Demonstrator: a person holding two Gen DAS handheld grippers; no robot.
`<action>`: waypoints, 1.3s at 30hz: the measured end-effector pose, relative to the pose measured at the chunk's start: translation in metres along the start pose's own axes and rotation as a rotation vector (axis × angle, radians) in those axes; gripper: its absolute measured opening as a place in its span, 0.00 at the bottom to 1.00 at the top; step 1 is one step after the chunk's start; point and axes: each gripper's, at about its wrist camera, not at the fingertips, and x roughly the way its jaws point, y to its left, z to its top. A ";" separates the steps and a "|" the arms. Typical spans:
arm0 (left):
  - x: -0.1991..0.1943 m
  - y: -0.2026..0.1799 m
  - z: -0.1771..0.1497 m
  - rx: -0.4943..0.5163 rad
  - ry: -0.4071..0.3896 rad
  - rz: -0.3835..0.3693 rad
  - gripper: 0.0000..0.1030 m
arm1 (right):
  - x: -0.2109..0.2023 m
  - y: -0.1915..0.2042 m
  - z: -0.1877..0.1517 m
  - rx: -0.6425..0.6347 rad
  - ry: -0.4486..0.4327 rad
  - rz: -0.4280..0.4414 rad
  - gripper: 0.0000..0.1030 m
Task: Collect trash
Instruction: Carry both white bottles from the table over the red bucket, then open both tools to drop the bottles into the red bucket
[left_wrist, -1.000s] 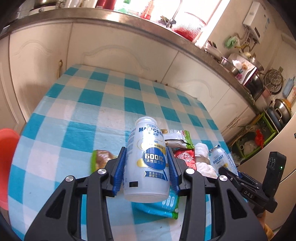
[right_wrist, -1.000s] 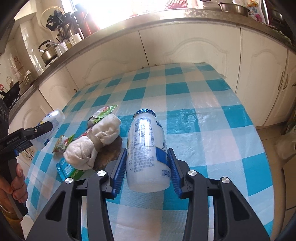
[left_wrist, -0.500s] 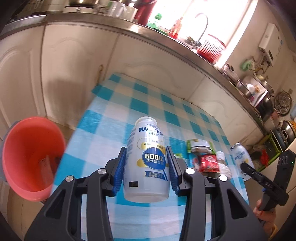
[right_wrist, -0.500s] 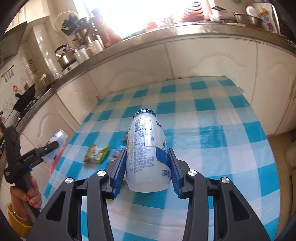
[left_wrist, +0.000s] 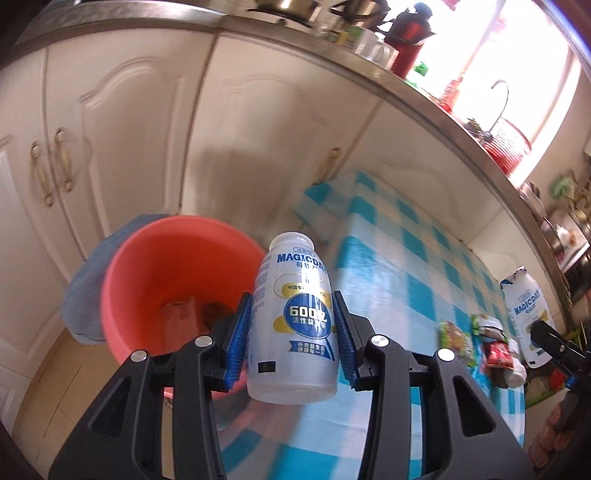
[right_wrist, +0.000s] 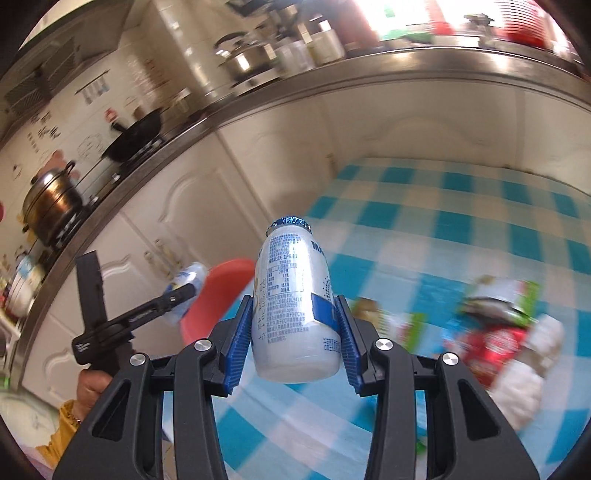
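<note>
Gripping a white bottle (left_wrist: 295, 321) in my left gripper (left_wrist: 293, 332), I have the blue pads pressed on both its sides, label facing me, neck pointing to 12 o'clock. Just beyond it at 10 o'clock sits a red bin (left_wrist: 147, 266) on the floor, with some scraps lying at its bottom and a grey cloth (left_wrist: 83, 291) draped behind its rim. At 2 o'clock runs the blue-checked table (left_wrist: 399, 280), and at 3 o'clock on it lie the wrappers (left_wrist: 480, 343), near my other gripper, which shows at the frame edge with a second bottle. Cream cabinets (left_wrist: 129, 129) stand farthest, from 9 to 1 o'clock.

My right gripper (right_wrist: 297, 328) clamps its own bottle (right_wrist: 295, 295) the same way, blue foil rim at 12 o'clock, small print toward me. At 3 o'clock, blurred, lie a red packet (right_wrist: 491, 347), white tissue (right_wrist: 524, 387) and a green wrapper (right_wrist: 498, 299) on the checked cloth. At 9 o'clock my left gripper's handle is held in a hand (right_wrist: 90, 387), its bottle beside the bin's rim. A counter (right_wrist: 258, 107) with pots stands beyond
</note>
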 end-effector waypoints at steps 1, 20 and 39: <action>0.001 0.008 0.001 -0.014 0.002 0.013 0.42 | 0.010 0.009 0.003 -0.020 0.015 0.015 0.43; 0.055 0.088 0.001 -0.091 0.111 0.225 0.42 | 0.191 0.118 0.007 -0.276 0.318 0.087 0.43; 0.080 0.091 -0.004 -0.067 0.168 0.291 0.82 | 0.186 0.097 0.012 -0.201 0.282 0.065 0.74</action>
